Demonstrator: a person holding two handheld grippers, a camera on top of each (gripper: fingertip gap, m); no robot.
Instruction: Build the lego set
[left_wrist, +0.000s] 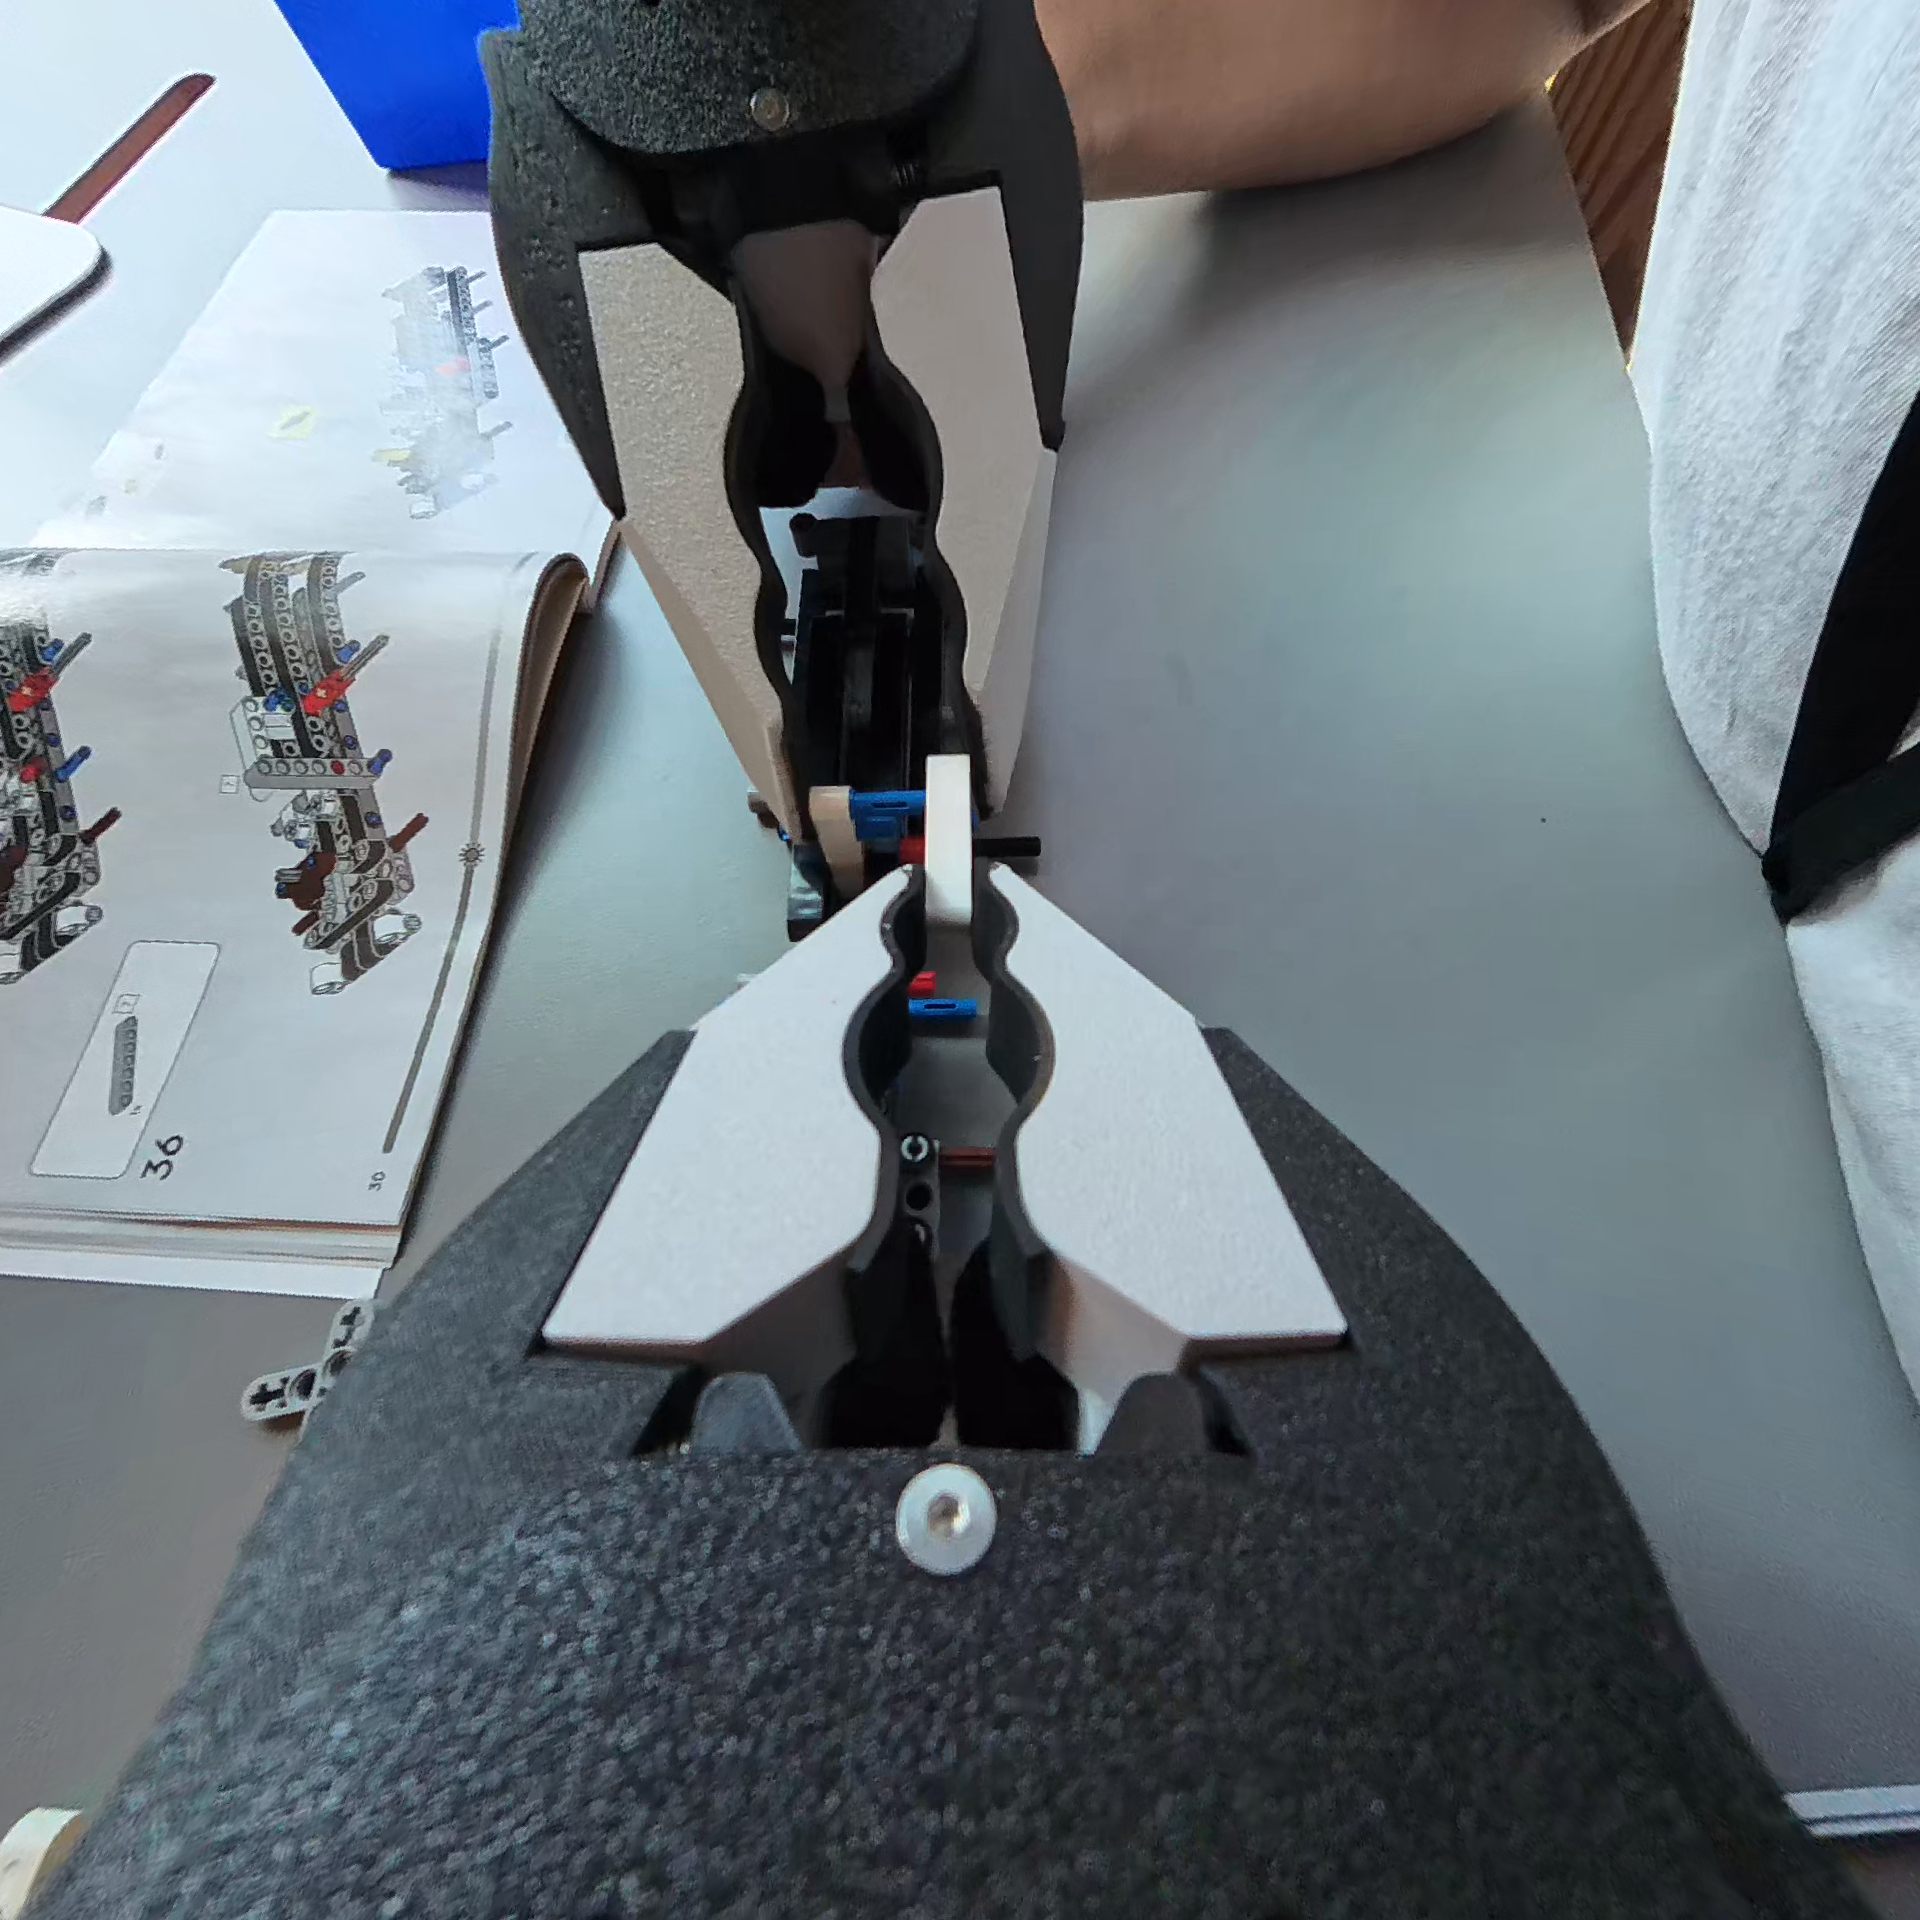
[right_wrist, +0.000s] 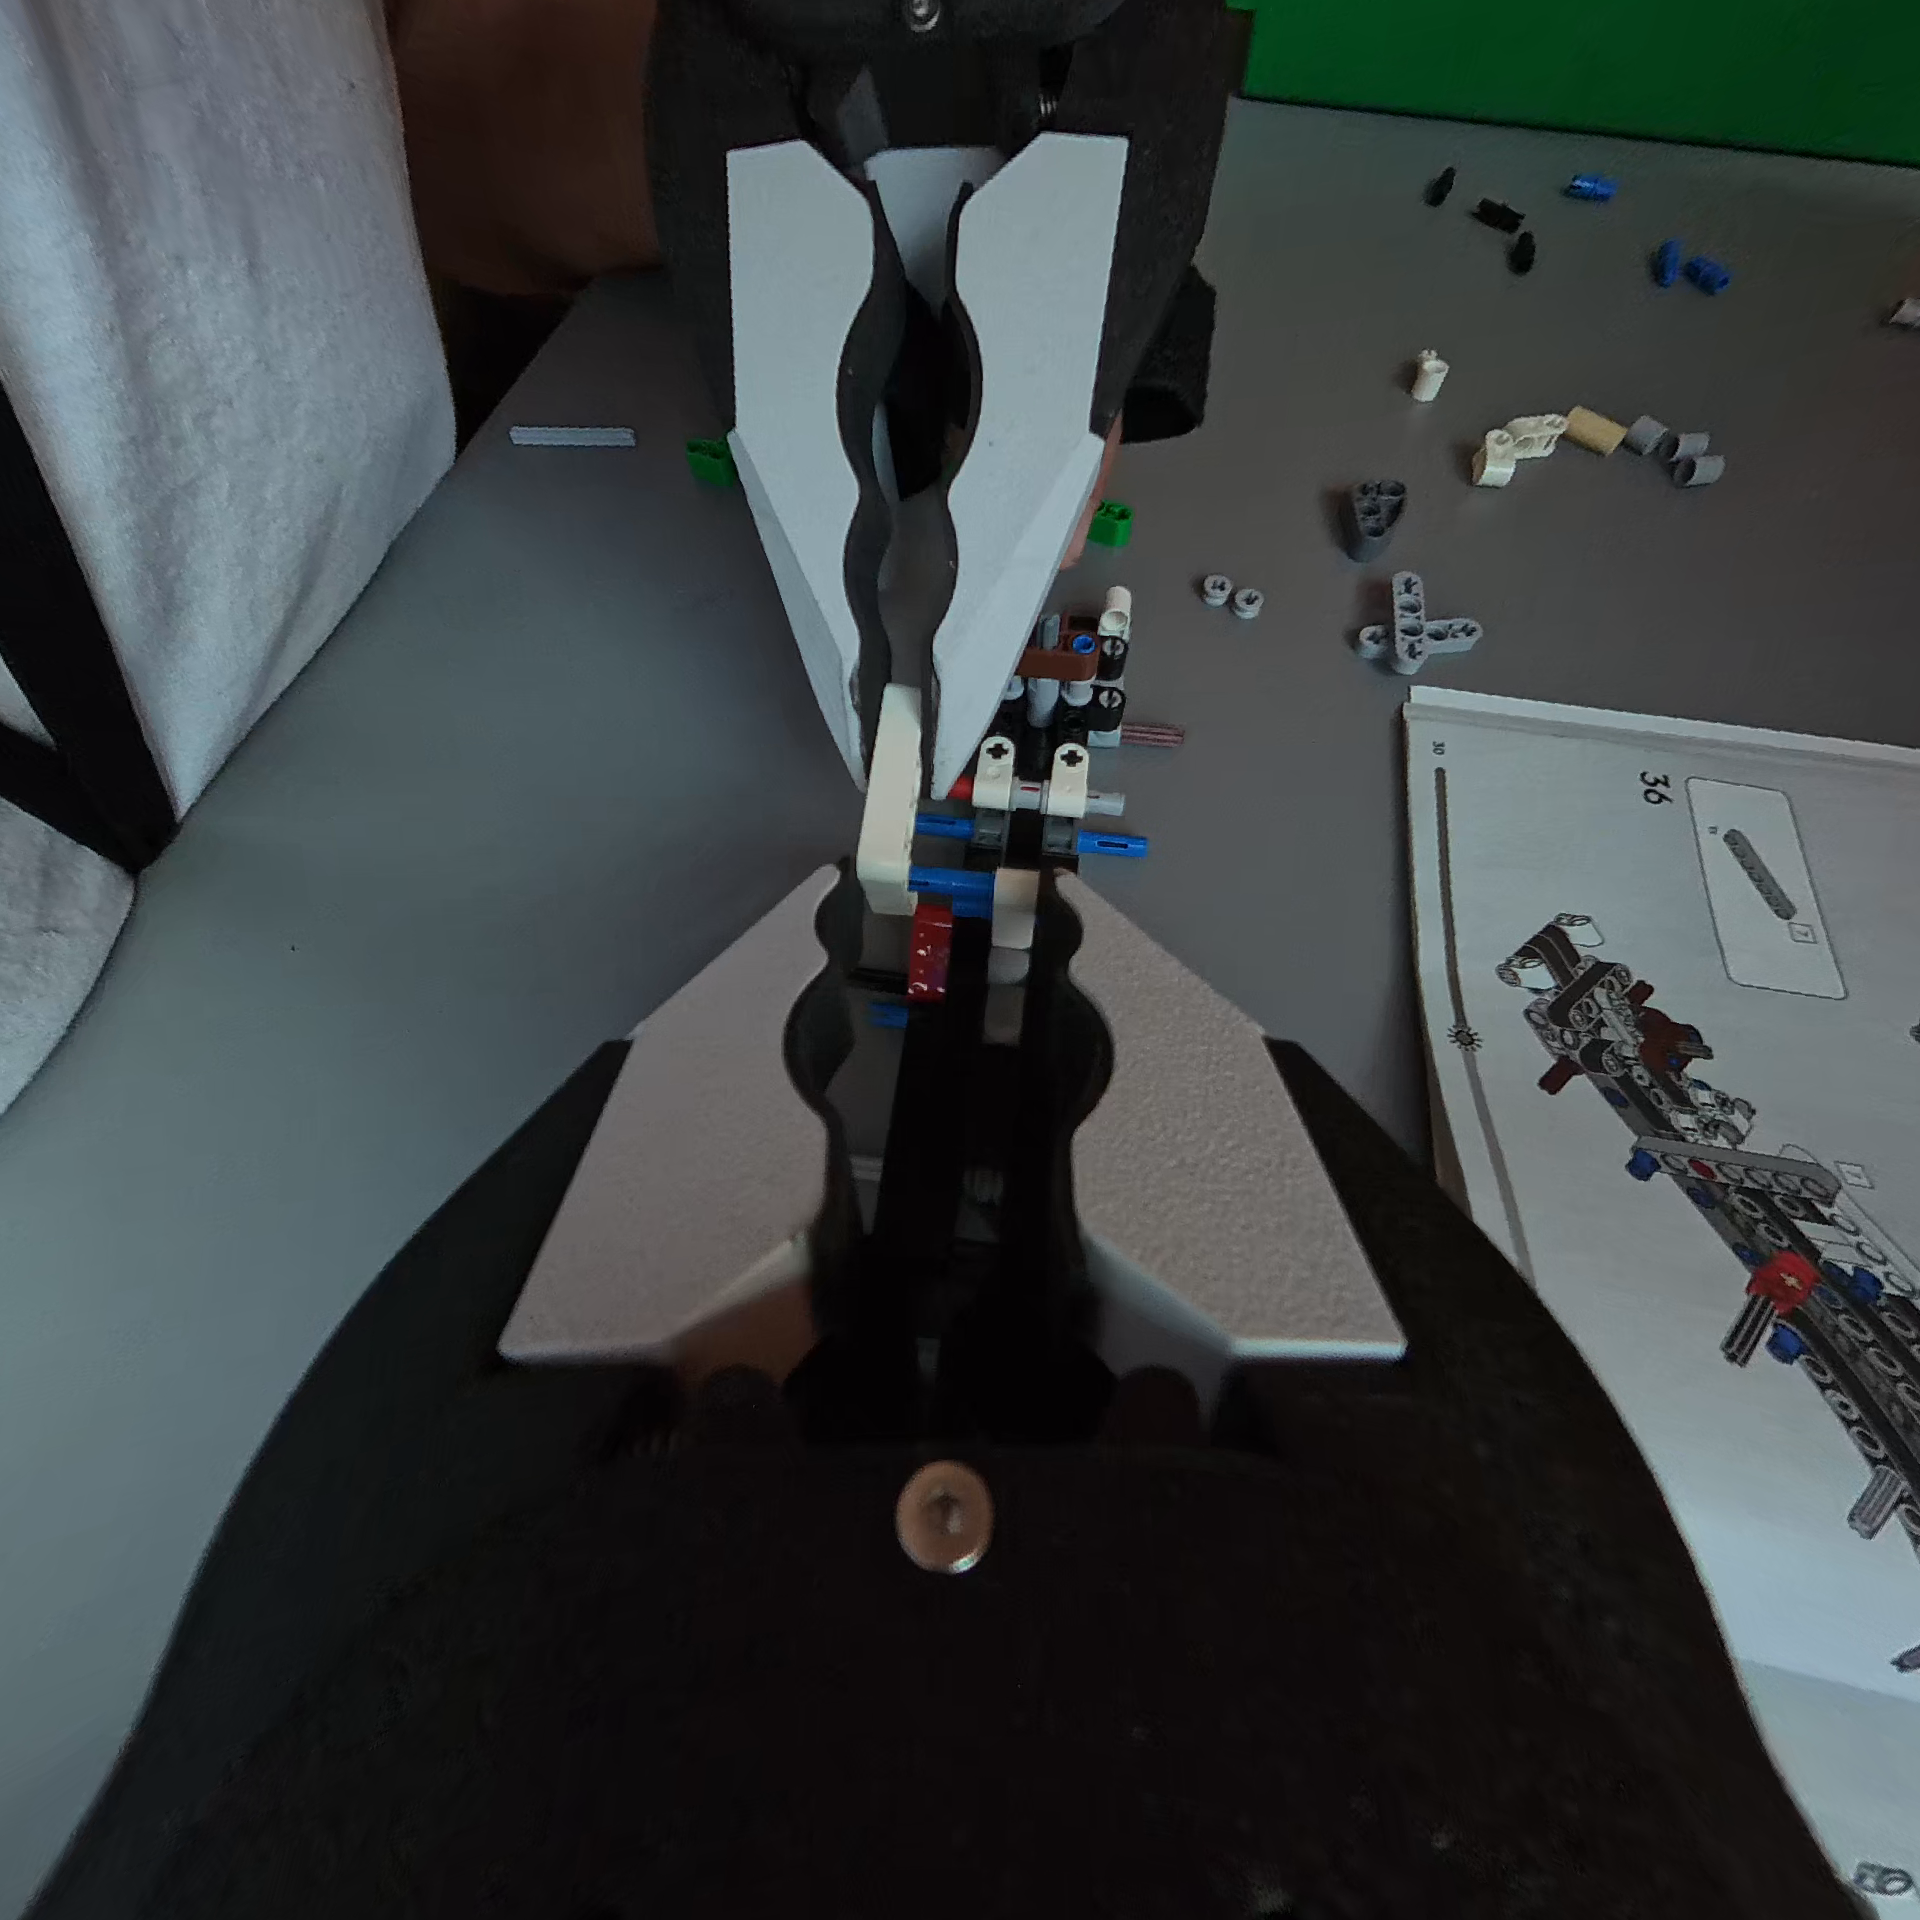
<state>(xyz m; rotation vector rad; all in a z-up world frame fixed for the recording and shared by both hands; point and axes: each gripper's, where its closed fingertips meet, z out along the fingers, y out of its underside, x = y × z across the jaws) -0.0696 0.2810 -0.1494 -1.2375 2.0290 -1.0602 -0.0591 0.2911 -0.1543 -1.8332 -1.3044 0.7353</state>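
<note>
Now left tool (left_wrist: 948, 883) pinches white beam (left_wrist: 951, 852); right tool (right_wrist: 951, 894) clenches black assembly (right_wrist: 940, 1039) with blue pins (right_wrist: 951, 883).

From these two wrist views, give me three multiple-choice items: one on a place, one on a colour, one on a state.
1. Where is the instruction booklet in the left wrist view?
A. left of the grippers
B. right of them
C. under them

2. What colour are the pins joining the white beam to the model?
A. green
B. blue
C. yellow

3. How is the booklet?
A. shut
B. rolled
C. open

Answers:
1 A: pages fill the left side.
2 B: blue pins bridge the gap.
3 C: printed pages lie exposed.
</note>
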